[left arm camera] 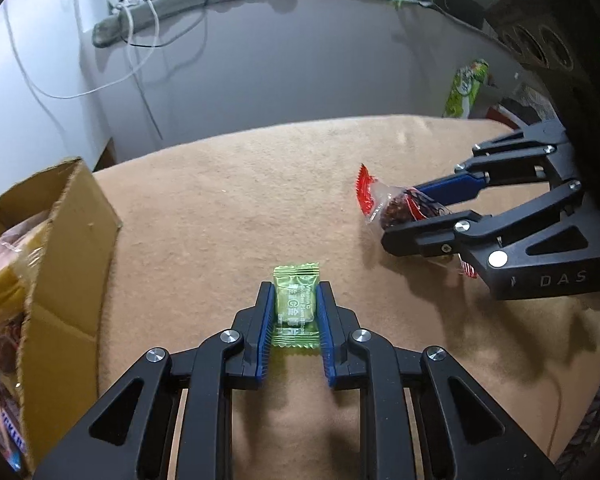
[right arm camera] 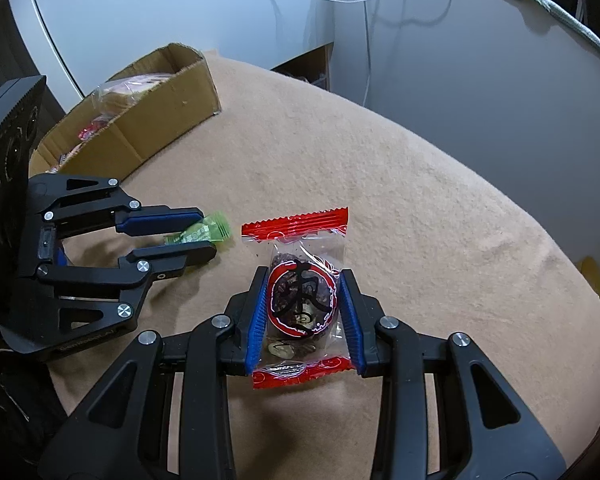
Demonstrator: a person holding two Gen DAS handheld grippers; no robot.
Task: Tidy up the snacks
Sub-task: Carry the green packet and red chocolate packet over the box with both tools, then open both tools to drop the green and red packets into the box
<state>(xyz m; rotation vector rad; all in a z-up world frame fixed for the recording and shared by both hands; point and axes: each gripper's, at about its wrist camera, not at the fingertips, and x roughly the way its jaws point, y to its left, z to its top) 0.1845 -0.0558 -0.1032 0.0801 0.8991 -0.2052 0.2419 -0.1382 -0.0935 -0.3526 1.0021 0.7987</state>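
At left of both frames, an open cardboard box [left arm camera: 72, 248] [right arm camera: 140, 120] on the tan-covered table [left arm camera: 228, 208] [right arm camera: 400, 200], holding wrapped snacks [left arm camera: 8, 280] [right arm camera: 120, 92]. At lower centre, left gripper [left arm camera: 296, 300] [right arm camera: 202, 232] clamped on a green candy packet [left arm camera: 296, 296] [right arm camera: 208, 230]; right gripper [right arm camera: 305, 292] [left arm camera: 404, 212] clamped on a red-ended clear snack packet [right arm camera: 300, 296] [left arm camera: 384, 202]. Between grippers and box, bare cloth; table edge curving behind at upper right.

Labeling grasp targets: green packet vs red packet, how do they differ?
The green packet is translucent green with white print; the red packet is clear with red ends and a dark snack inside. Green looks smaller. Left gripper brackets green, right gripper brackets red. Both lie flat on the tan cloth.
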